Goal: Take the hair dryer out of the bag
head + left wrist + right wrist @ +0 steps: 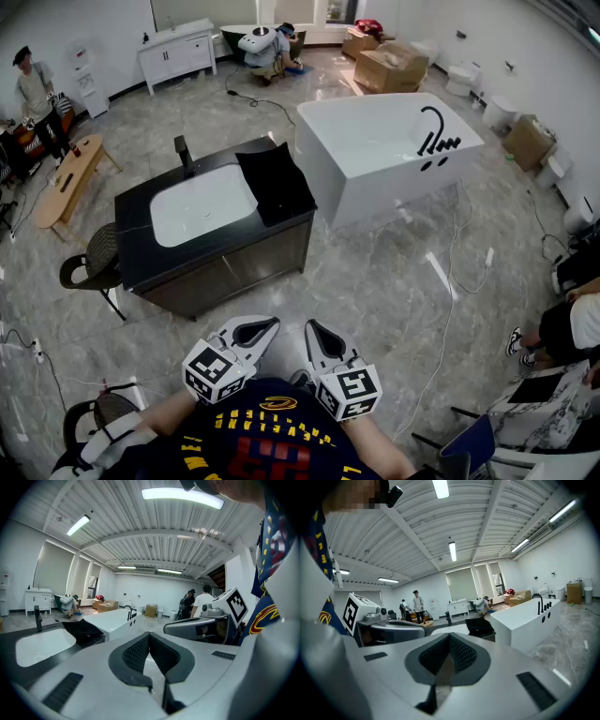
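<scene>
Standing well back from the work, the person holds the left gripper (251, 332) and the right gripper (322, 337) side by side close to the chest, both aimed forward and slightly downward. Each gripper view shows the ribbed pads pressed together with nothing between them, so both tools are fully closed and empty (left gripper (149, 638), right gripper (449, 638)). The black bag (275, 181) lies flat on the right end of a black vanity counter (141, 246), just right of the white sink basin (202, 204) and its black faucet (184, 150); a white bathtub (384, 150) stands beyond it to the right. The hair dryer is not visible in any view and is judged to be inside the bag, which also appears in the left gripper view (84, 631) and the right gripper view (480, 626). The governing relation is that the bag sits straight ahead and far from both tools, with open floor and the counter's near edge between them. Its long axis runs roughly near to far, tilted a little to the right. Neither hand is clearly nearer, since the bag lies about on the line between the two grippers. Which end carries the opening cannot be told. The likely next step is an approach with the jaws parting before any contact.
</scene>
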